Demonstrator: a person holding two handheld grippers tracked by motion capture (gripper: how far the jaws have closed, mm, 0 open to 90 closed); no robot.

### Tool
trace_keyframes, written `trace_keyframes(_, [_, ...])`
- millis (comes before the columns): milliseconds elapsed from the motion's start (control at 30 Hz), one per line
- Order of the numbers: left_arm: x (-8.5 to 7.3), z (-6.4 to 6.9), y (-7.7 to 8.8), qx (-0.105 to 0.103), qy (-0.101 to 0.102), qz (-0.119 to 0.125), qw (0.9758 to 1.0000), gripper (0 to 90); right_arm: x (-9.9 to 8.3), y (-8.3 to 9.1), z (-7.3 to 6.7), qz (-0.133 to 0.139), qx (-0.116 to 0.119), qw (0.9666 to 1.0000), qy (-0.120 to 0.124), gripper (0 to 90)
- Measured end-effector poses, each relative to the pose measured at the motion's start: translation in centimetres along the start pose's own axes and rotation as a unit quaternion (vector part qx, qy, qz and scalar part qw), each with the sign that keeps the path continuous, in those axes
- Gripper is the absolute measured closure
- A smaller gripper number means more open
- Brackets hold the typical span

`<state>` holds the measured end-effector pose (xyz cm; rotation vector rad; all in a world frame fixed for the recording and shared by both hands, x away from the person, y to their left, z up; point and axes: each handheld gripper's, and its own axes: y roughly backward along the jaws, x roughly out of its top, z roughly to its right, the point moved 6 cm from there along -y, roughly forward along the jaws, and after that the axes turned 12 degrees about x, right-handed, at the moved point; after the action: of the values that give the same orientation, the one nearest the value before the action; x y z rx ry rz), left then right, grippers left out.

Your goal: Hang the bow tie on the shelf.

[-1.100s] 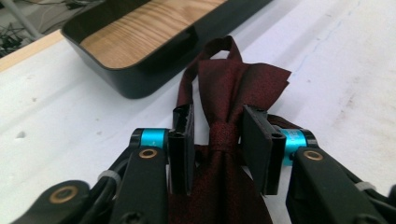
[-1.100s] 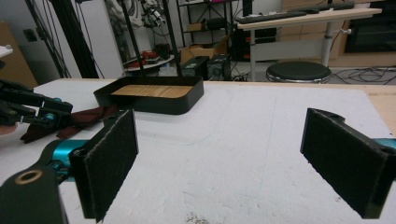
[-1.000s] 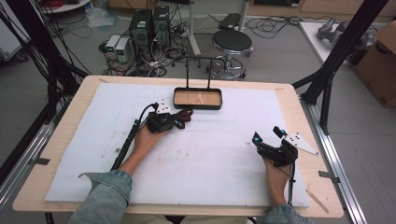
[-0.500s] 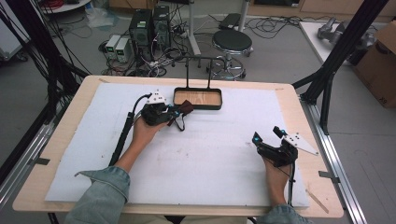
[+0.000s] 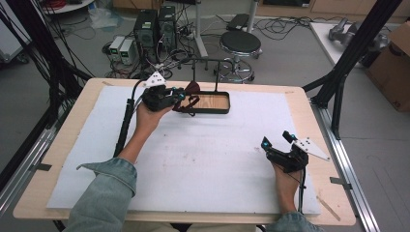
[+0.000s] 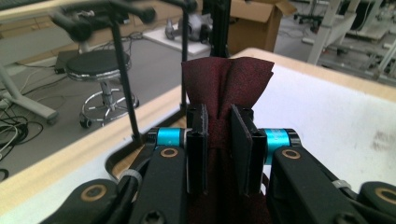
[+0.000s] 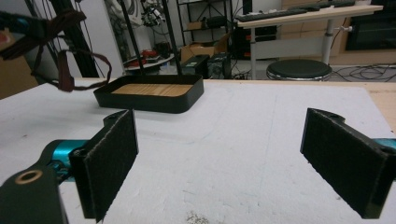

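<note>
Above the tray's (image 5: 220, 110) left end, the left gripper (image 5: 181, 95) pinches dark red cloth (image 6: 224, 88); right gripper (image 5: 277, 140) gapes.

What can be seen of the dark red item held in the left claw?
The dark red cloth looks like a woven fabric band, bunched and pinched between the shut jaws of the left claw, with a folded end fanning out above them. In the high view, thin strap-like loops of it hang over the left end of the black tray. Whether they touch the tray is unclear.
</note>
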<state>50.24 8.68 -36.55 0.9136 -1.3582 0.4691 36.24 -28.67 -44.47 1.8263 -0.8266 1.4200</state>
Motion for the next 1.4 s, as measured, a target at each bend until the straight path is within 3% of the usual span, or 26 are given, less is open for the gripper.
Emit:
trace_keyframes(333, [2.4,-1.6,0.1,0.011,0.017,0.026,0.9995,76.6,0.0,0.0,0.0,0.000,0.001,1.0000,-0.003,10.4])
trace_keyframes(967, [3.8,-2.5,0.2,0.008,0.018,0.038,0.9991,76.5,-0.1,0.0,0.1,0.000,0.001,1.0000,-0.008,10.4])
trace_keyframes(1400, [4.6,-4.0,-0.7,0.019,0.039,0.047,0.9980,76.5,-0.1,0.0,0.1,-0.001,0.000,1.0000,-0.008,10.4])
